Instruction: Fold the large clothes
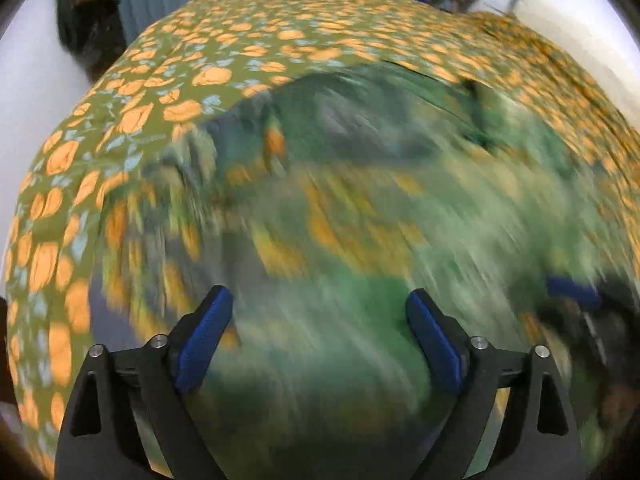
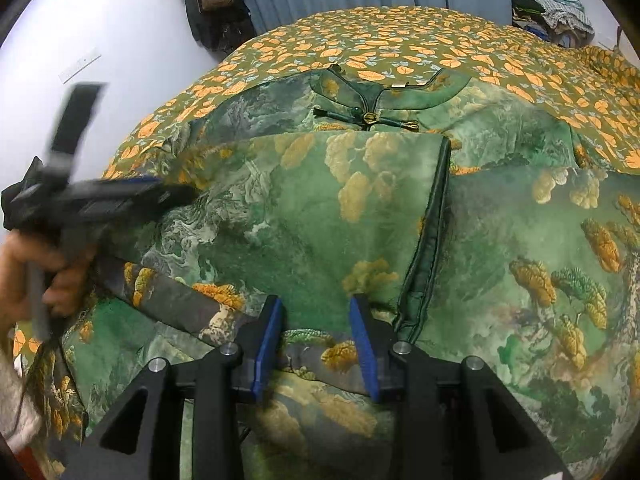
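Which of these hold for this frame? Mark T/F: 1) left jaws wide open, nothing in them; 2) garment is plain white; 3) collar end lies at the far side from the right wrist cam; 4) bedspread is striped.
1) True: the left gripper has its pads wide apart with no cloth between them.
2) False: the garment is green with a golden tree and cloud print.
3) True: the collar with its knotted clasp lies at the far end.
4) False: the bedspread is olive with an orange leaf pattern.
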